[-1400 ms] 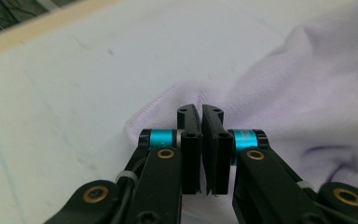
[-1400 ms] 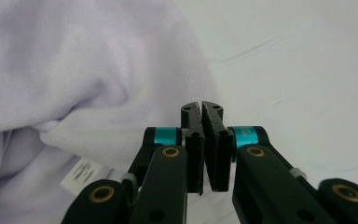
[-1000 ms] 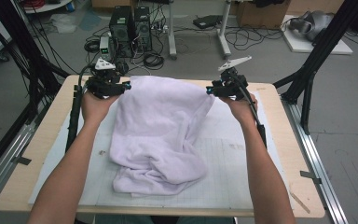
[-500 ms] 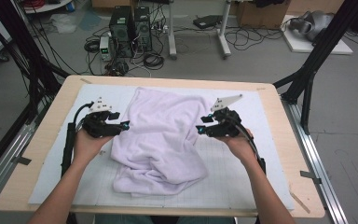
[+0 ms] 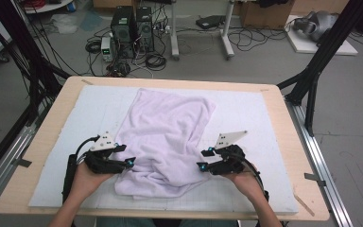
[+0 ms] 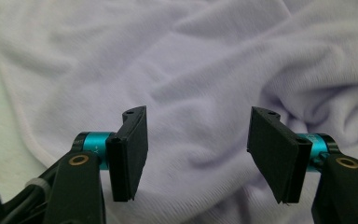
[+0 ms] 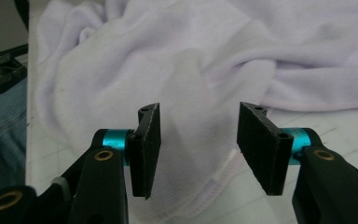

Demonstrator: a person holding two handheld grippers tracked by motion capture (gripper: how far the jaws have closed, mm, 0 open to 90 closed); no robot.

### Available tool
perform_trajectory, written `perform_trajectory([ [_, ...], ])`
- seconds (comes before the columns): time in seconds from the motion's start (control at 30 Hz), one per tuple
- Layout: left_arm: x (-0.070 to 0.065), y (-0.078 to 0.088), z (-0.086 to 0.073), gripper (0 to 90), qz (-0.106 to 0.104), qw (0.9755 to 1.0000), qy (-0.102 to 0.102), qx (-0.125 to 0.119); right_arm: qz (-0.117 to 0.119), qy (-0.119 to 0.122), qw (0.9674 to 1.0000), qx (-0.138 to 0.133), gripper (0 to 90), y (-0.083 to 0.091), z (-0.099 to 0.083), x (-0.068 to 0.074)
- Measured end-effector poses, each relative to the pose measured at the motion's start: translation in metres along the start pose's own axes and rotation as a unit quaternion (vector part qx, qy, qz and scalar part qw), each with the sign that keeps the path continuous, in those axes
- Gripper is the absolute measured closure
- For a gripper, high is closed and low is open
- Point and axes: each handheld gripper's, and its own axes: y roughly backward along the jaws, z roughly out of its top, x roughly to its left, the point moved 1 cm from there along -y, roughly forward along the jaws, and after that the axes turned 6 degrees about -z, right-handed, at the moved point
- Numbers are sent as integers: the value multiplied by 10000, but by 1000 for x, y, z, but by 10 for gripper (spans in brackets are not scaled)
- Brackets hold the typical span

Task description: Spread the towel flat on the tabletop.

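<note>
- While my left claw (image 5: 128,162) and right claw (image 5: 202,160) have just been opening, nothing sits between their jaws.
- Bunched towel (image 5: 163,142) lies between both claws, equally close, its long way running away from me.

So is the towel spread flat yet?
No. The towel lies smooth at its far end, bunched and wrinkled at its near end.

A lilac towel (image 5: 168,142) lies rumpled mid-table (image 5: 42,142); the left gripper (image 5: 123,156) at its eight o'clock, the right gripper (image 5: 204,159) at four, both open.
</note>
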Motion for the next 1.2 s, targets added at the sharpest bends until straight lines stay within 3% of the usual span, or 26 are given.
perform_trajectory([
  [0.13, -1, -8, -8, 499, -189, 9994, -100, 264, 57, 73, 9998, 185, 515, -7, -10, 9],
  [0.23, -2, -15, -15, 606, -222, 9984, -178, 491, 141, 96, 9994, 302, 607, -14, -16, 12],
  [0.4, 0, -12, -14, 810, -170, 9989, -210, 391, 275, 293, 9987, 320, 850, -18, -15, 16],
  [0.57, 2, -3, 0, 832, -42, 9997, -206, 95, 158, 345, 9993, 68, 893, -7, 0, 11],
  [0.7, 6, 3, 10, 831, 86, 9998, -157, -68, 17, 242, 9997, -82, 869, 2, 9, 3],
  [0.73, 8, 3, 11, 830, 119, 9998, -169, -57, -15, 156, 9999, -69, 779, 2, 9, 2],
  [0.8, 9, 3, 8, 807, 101, 9999, -96, -27, 97, 67, 9999, 66, 705, -1, 6, 2],
  [0.97, 3, 7, 0, 521, 51, 9999, -47, -74, 5, 201, 9995, 229, 574, -6, -7, 12],
  [1.2, -11, 15, -7, 430, -131, 9997, -188, -46, -51, 185, 9996, 227, 469, -6, -19, 20],
])
